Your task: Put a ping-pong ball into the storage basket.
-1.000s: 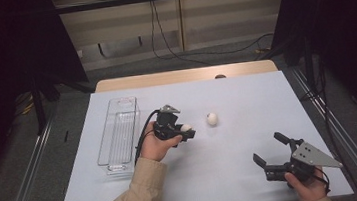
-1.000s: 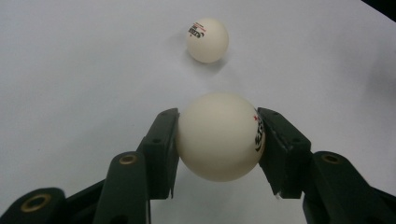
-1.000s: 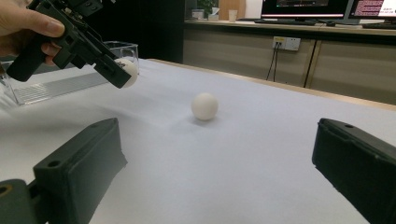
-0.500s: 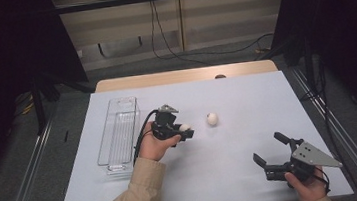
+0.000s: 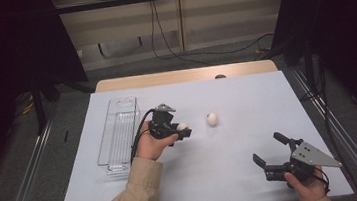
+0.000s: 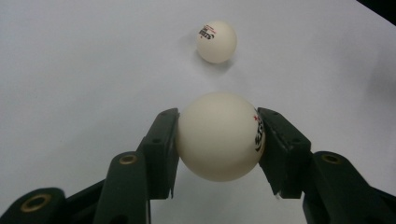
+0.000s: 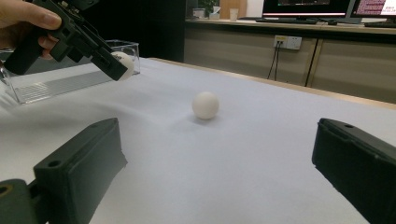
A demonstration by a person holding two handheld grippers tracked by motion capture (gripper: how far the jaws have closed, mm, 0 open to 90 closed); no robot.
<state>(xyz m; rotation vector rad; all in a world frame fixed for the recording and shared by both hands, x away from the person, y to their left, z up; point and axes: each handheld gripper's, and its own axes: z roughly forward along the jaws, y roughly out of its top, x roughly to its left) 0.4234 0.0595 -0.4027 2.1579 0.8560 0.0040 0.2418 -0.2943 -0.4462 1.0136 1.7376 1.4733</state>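
My left gripper (image 5: pixel 183 128) is shut on a white ping-pong ball (image 6: pixel 219 136), held above the white table with the jaws pressing both sides of it. The held ball (image 7: pixel 123 64) and the left gripper (image 7: pixel 114 65) also appear at the upper left of the right gripper view. A second white ball (image 5: pixel 212 119) lies on the table just to the right of the left gripper; it is the ball (image 6: pixel 215 41) ahead of the jaws and the ball (image 7: pixel 205 105) in the middle distance. My right gripper (image 5: pixel 270 149) stands open near the table's front right corner, nothing between its jaws.
A long clear plastic tray (image 5: pixel 118 132) lies lengthwise on the left part of the table, beside the left hand. The white sheet (image 5: pixel 246 98) covers the table; dark curtains and metal rails flank it. A cable trails from the left gripper.
The left gripper, holding its ball, has shifted slightly; the loose ball and the right gripper have kept still.
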